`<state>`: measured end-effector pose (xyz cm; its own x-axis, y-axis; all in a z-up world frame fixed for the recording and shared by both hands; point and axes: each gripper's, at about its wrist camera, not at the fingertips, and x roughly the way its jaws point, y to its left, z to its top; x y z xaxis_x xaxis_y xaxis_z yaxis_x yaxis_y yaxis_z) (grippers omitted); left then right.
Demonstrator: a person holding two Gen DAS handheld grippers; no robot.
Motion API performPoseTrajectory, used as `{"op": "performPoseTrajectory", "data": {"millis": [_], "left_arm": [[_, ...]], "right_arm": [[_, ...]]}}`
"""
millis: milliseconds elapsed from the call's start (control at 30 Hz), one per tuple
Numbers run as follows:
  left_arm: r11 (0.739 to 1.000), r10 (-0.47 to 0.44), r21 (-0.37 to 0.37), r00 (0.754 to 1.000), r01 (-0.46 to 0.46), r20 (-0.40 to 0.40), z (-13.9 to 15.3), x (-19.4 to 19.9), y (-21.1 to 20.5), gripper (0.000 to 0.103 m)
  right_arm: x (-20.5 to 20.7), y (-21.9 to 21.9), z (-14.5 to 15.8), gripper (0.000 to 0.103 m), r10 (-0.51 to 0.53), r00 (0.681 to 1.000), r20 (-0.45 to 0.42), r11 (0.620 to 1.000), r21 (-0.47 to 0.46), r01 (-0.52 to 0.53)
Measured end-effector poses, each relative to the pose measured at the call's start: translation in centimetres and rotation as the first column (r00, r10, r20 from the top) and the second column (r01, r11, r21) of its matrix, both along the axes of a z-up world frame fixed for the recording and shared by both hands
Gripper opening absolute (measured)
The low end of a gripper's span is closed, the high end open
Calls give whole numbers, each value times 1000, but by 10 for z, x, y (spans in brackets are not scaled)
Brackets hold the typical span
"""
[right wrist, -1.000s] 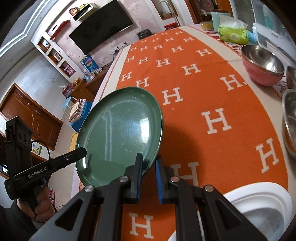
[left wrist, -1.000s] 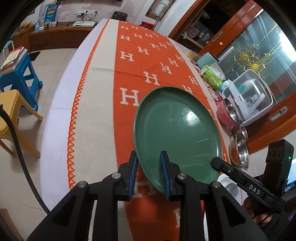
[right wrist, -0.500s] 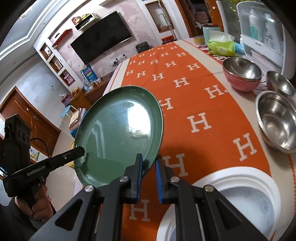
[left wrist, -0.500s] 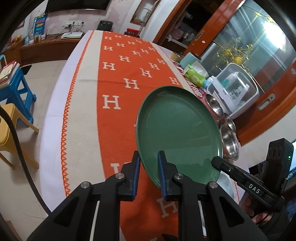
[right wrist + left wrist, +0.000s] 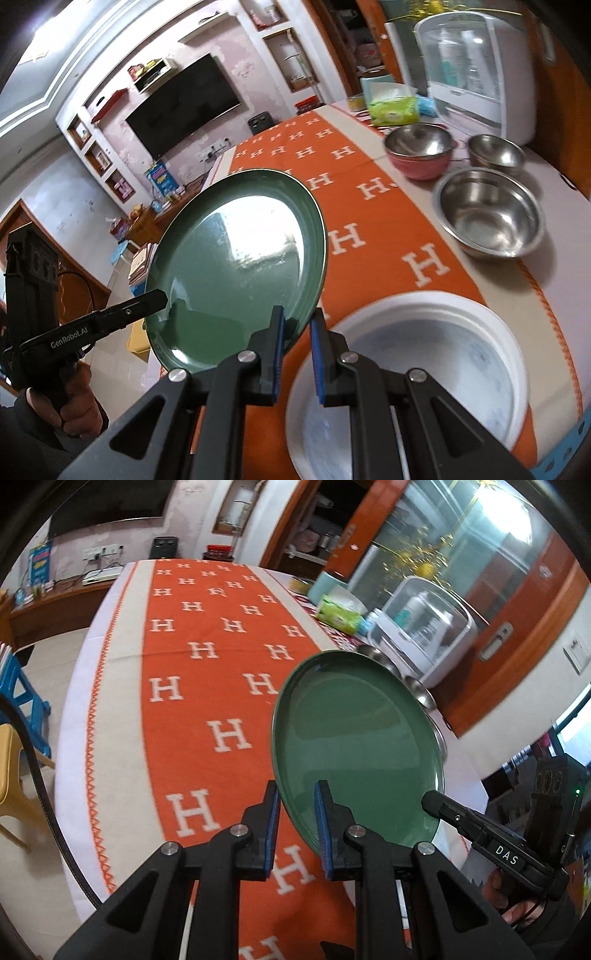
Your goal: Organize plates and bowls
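Note:
A dark green plate (image 5: 354, 746) (image 5: 236, 266) hangs tilted above the orange H-patterned cloth (image 5: 207, 686), held at two edges. My left gripper (image 5: 297, 794) is shut on its near left rim. My right gripper (image 5: 297, 319) is shut on its near right rim. Each gripper shows in the other's view: the right gripper (image 5: 428, 801) and the left gripper (image 5: 160, 295). A white plate (image 5: 424, 384) lies on the cloth just below and right of the green one. Three steel bowls sit at the right: a pink-sided bowl (image 5: 419, 151), a small bowl (image 5: 496, 149) and a wide bowl (image 5: 487, 214).
A white lidded appliance (image 5: 476, 70) and a green tissue pack (image 5: 393, 109) stand along the table's far right edge. The steel bowls are mostly hidden behind the green plate in the left wrist view. Blue and yellow stools (image 5: 18, 709) stand off the table's left side.
Both grippers have lifted the green plate up off the cloth and carried it toward the right, nearer the white plate and steel bowls. The left jaws tightened slightly on the rim.

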<state>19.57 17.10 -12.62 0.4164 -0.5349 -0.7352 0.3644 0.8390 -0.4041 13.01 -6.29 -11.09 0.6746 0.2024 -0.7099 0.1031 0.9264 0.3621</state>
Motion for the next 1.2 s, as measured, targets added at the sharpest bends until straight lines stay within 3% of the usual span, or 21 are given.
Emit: {"op": "performPoseTrajectory", "data": {"millis": [333,800,1033,1200], "left_arm": [[990,-138,30,990,139,-28,-6,-29,-60,17],[948,-281,116,950,297,-135,-45,-57,-128,17],[937,-281,160,943,309,-178,-55,-66,-149,17],[944,-228,192,950,270,-213,-57,-71,-156,17]], "right_arm": [[-55,-36,-6,13,-128,992,-19,992,5,128],[-107,-78,-40,13,-248,961,-122,968,19,252],[-116,-97,-54,13,-234,957,-173,969,34,243],[-111,-106,-55,14,-178,961,-210,981,37,190]]}}
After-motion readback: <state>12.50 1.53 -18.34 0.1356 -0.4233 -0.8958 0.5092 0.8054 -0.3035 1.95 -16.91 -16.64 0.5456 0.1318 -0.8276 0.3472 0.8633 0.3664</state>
